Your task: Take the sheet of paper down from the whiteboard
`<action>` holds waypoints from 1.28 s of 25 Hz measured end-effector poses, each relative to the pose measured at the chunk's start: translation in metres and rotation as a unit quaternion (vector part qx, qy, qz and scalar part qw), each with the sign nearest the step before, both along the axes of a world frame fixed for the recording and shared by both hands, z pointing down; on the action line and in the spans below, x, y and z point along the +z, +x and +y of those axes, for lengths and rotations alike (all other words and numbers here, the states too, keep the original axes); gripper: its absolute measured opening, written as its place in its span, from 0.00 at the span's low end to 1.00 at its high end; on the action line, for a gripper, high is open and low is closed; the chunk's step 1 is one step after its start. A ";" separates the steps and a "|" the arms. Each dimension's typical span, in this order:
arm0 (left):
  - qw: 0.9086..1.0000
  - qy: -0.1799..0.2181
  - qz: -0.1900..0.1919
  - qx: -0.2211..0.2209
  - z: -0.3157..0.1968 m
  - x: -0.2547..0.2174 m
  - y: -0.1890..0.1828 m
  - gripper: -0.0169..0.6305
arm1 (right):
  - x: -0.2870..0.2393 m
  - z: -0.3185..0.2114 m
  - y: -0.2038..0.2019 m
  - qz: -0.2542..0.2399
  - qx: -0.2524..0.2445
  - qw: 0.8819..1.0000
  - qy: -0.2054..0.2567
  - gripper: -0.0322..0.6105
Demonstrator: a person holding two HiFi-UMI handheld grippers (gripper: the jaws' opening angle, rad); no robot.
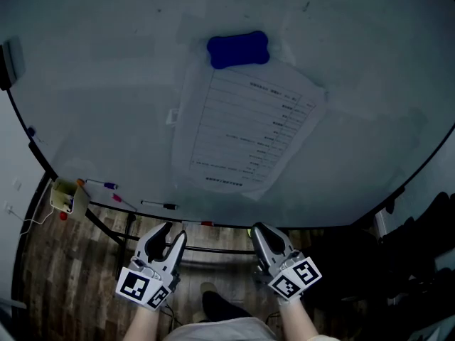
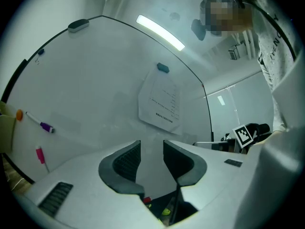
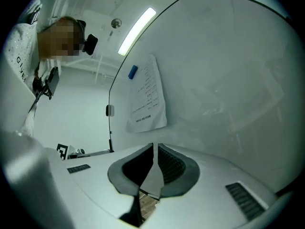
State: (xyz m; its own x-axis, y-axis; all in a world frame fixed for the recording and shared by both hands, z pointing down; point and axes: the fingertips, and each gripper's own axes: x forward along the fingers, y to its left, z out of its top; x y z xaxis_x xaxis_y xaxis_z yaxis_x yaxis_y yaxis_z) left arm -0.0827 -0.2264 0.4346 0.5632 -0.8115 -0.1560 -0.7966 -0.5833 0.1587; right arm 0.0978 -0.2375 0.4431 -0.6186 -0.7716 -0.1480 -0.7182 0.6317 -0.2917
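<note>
A printed sheet of paper (image 1: 245, 130) hangs on the whiteboard (image 1: 106, 84), pinned at its top by a blue bone-shaped magnet (image 1: 238, 50). Both grippers are held low, below the board's bottom edge and well short of the sheet. My left gripper (image 1: 174, 234) is open, with a clear gap and nothing between its jaws. My right gripper (image 1: 259, 231) is shut and empty. In the left gripper view, the paper (image 2: 161, 101) and magnet (image 2: 163, 67) lie ahead of the gripper (image 2: 151, 147). In the right gripper view, the paper (image 3: 147, 97) and magnet (image 3: 133, 71) lie up and left of the gripper (image 3: 156, 149).
Markers lie on the board's ledge: a purple-capped one (image 1: 106, 185), a black one (image 1: 160, 204) and a red one (image 1: 206, 223). A yellow box (image 1: 67, 196) sits at the ledge's left end. An eraser (image 1: 11, 62) clings to the board's upper left. Dark furniture (image 1: 419, 240) stands at the right.
</note>
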 end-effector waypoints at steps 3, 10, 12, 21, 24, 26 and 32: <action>1.000 0.010 -0.003 -0.005 -0.008 -0.008 -0.001 0.25 | -0.009 -0.011 0.003 -0.012 0.001 1.000 0.008 0.08; 1.000 0.030 0.002 -0.005 -0.025 -0.026 0.001 0.27 | -0.027 -0.027 0.004 -0.032 -0.019 0.999 0.024 0.26; 0.999 0.034 0.003 -0.002 -0.029 -0.030 0.004 0.27 | -0.030 -0.032 0.006 -0.035 -0.017 0.999 0.027 0.26; 0.999 0.046 0.000 0.001 -0.051 -0.049 0.016 0.28 | -0.044 -0.048 0.007 -0.068 -0.037 0.997 0.026 0.26; 0.999 0.044 0.005 -0.005 -0.058 -0.055 0.014 0.28 | -0.048 -0.053 0.006 -0.080 -0.042 0.996 0.023 0.26; 0.999 0.039 0.018 -0.014 -0.063 -0.057 0.008 0.28 | -0.051 -0.056 0.003 -0.086 -0.048 0.995 0.022 0.26; 0.999 0.029 0.026 -0.027 -0.076 -0.060 -0.002 0.28 | -0.056 -0.061 -0.004 -0.092 -0.058 0.994 0.023 0.25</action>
